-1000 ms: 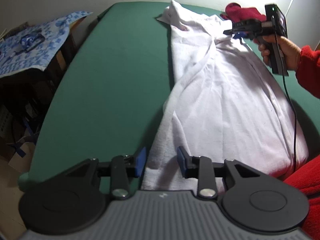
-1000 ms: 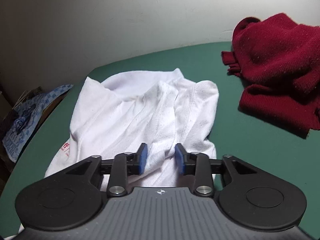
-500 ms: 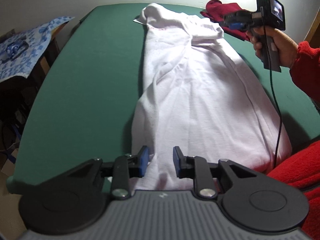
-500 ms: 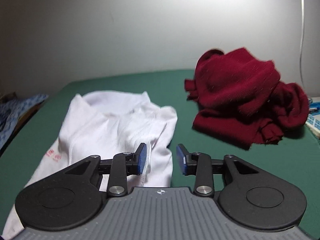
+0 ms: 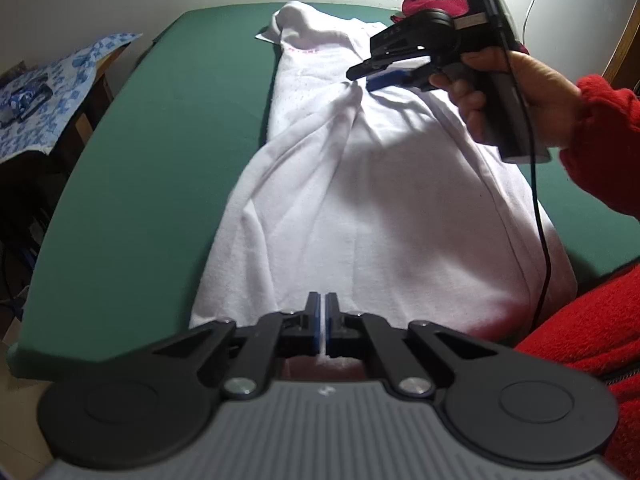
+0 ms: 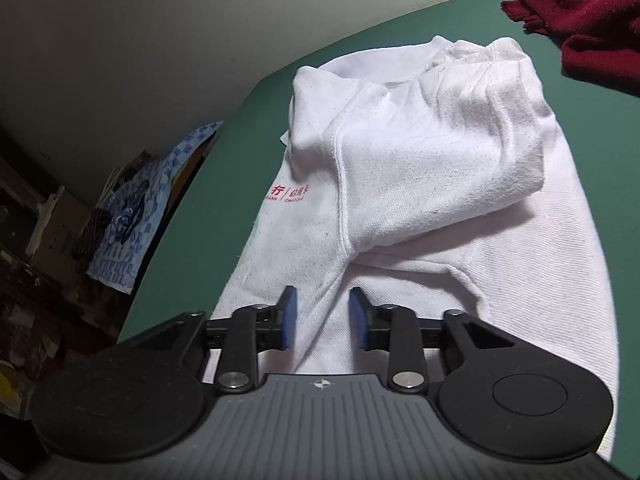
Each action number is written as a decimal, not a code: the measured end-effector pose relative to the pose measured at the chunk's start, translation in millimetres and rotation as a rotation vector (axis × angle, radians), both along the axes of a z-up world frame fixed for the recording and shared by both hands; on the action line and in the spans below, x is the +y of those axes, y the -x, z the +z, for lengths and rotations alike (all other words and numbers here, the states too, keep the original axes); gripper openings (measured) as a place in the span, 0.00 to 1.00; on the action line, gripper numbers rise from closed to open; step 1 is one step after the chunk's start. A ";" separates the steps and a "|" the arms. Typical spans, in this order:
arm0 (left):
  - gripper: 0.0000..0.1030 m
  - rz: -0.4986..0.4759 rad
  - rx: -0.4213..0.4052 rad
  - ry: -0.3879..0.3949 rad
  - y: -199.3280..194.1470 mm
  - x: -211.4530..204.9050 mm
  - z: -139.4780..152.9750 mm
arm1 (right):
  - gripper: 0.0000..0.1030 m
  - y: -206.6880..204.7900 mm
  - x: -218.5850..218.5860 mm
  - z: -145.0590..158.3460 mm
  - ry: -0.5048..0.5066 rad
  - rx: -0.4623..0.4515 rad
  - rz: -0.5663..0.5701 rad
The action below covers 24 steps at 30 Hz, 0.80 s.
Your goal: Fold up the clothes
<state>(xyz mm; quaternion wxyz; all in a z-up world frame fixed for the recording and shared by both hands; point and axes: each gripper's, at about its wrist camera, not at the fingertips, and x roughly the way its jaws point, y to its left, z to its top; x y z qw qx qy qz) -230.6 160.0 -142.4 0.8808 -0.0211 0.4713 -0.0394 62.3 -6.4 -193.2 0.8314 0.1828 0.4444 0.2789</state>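
The left hand-held gripper [image 5: 323, 322] has just clenched: its blue pads, which stood apart half a second ago with the hem of the white shirt [image 5: 372, 200] between them, now meet with only a sliver of a gap, at the hem by the near edge of the green bench [image 5: 152, 152]. Whether cloth is really pinched between the pads cannot be told from the left wrist view, since the pads hide the spot, though the hem lies right under them. The right hand-held gripper [image 6: 323, 322] has swung away from the red garment [image 6: 580, 12] near the far right corner and now looks down on the folded sleeve and collar end of the shirt; its jaws are closing with a ridge of white cloth rising between them, but the pads do not yet press on it. In the left wrist view it hovers over the shirt's far half, held by a hand [image 5: 516, 96] in a red sleeve. The shirt lies lengthwise down the middle of the bench, from near edge to far edge, sides already folded in. Both ends look about to be taken up, probably for a fold bringing one end over the other.
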 end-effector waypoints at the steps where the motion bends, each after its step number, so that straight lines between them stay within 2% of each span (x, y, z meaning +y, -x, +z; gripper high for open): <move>1: 0.00 -0.001 0.000 -0.031 0.9 -0.4 0.5 | 0.13 -1.3 -0.5 -0.7 -0.013 0.015 -0.008; 2: 0.00 0.003 -0.007 -0.064 2.4 0.1 1.8 | 0.13 -2.1 -2.6 -0.7 -0.030 0.033 -0.023; 4: 0.07 0.032 -0.033 -0.111 5.0 8.2 6.5 | 0.16 -2.3 -7.9 -1.9 -0.063 0.064 -0.048; 5: 0.13 0.049 -0.045 -0.112 5.6 13.8 8.6 | 0.16 -1.3 -10.7 -2.3 -0.071 0.073 -0.055; 6: 0.25 0.068 -0.057 -0.112 5.9 19.1 9.6 | 0.18 0.7 -12.1 -1.9 -0.073 0.076 -0.052; 8: 0.37 0.091 -0.077 -0.110 3.1 26.0 9.6 | 0.23 6.4 -12.2 0.8 -0.066 0.069 -0.028; 9: 0.40 0.101 -0.086 -0.109 1.5 29.2 9.4 | 0.28 9.0 -10.9 1.7 -0.061 0.064 -0.014; 11: 0.46 0.101 -0.090 -0.100 -4.8 32.1 5.1 | 0.31 13.5 -6.2 3.0 -0.045 0.046 0.007; 13: 0.43 0.097 -0.066 -0.095 -13.0 34.7 -4.1 | 0.33 16.4 -2.8 3.3 -0.036 0.034 0.014; 14: 0.31 0.095 -0.046 -0.097 -17.7 35.7 -10.0 | 0.33 17.2 -1.6 3.2 -0.034 0.031 0.014; 15: 0.14 0.096 -0.029 -0.089 -20.4 38.2 -14.3 | 0.33 17.3 -1.0 3.2 -0.034 0.033 0.015; 17: 0.08 0.111 -0.035 -0.028 -17.6 45.2 -12.9 | 0.32 16.7 -1.2 2.5 -0.043 0.042 0.019; 20: 0.06 0.134 -0.070 -0.022 -5.0 44.5 1.3 | 0.26 14.5 -3.7 0.7 -0.048 0.046 0.008; 24: 0.06 0.086 -0.110 0.004 12.0 22.1 26.4 | 0.26 7.4 -2.3 0.1 -0.051 0.040 -0.013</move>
